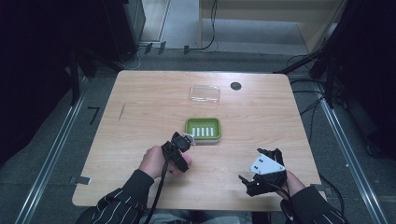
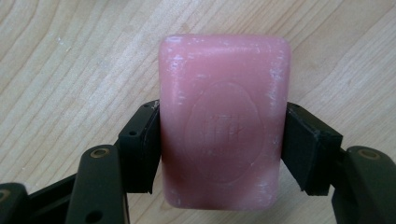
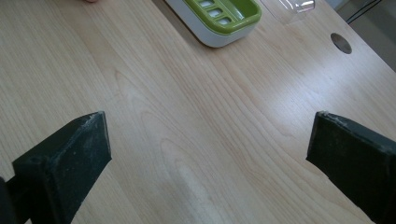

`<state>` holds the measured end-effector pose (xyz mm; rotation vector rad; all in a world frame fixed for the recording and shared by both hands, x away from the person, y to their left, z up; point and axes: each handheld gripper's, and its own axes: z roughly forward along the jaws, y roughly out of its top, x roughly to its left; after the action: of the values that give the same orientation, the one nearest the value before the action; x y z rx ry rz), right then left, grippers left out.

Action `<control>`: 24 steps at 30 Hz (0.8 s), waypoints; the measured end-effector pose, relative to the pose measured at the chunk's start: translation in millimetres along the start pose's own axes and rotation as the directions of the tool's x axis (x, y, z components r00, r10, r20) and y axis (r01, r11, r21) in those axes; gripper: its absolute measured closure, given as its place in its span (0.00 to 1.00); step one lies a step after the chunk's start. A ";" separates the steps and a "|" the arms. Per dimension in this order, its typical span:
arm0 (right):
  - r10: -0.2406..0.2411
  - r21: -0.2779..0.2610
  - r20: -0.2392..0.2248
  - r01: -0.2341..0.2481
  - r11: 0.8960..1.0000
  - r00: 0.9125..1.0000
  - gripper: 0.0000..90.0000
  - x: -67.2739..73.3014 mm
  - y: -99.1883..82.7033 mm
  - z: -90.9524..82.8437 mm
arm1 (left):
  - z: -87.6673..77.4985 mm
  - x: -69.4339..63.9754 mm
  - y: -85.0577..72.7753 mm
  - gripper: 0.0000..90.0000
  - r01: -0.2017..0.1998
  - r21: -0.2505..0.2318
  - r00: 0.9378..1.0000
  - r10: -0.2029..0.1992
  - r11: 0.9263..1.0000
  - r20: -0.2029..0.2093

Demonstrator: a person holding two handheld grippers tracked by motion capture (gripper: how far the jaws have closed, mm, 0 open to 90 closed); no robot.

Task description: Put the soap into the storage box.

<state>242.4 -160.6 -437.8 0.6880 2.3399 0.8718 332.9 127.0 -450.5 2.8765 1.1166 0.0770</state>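
The left claw (image 1: 185,140) sits near the middle of the table (image 1: 140,102), its jaws clamped on the two long sides of a pink soap bar (image 2: 224,121) that lies flat on the wood. Just right of it and a little farther off stands a green soap dish (image 1: 202,129) with a slotted bottom; farther still lies a clear plastic lid (image 1: 205,93), with a dark round hole (image 1: 236,86) to its right. At the near right, the right claw (image 1: 266,156) rests with its jaws spread wide apart over bare wood, holding nothing.
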 end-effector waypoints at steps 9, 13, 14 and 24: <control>-0.002 -0.005 0.002 0.002 1.000 1.000 0.00 -0.3 -0.1 -0.3 | 1.9 1.2 -1.2 0.42 0.006 -0.008 1.000 -0.005 1.000 0.011; 0.001 -0.002 -0.001 -0.001 1.000 1.000 0.00 0.0 -0.1 -0.2 | 1.8 1.3 -1.2 0.43 -0.003 -0.003 1.000 0.003 1.000 0.012; 0.001 -0.003 -0.001 -0.001 1.000 1.000 0.00 0.0 -0.1 -0.2 | 2.2 1.3 -1.4 0.43 -0.003 -0.008 1.000 0.003 1.000 0.011; -0.003 -0.010 -0.004 0.003 1.000 1.000 0.00 -0.6 -0.3 -0.8 | 1.3 2.4 -2.0 0.43 -0.019 0.005 1.000 0.019 1.000 0.019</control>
<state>242.2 -161.5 -437.4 0.6788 2.3386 0.8833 333.4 130.1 -451.8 2.8864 1.0875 0.0471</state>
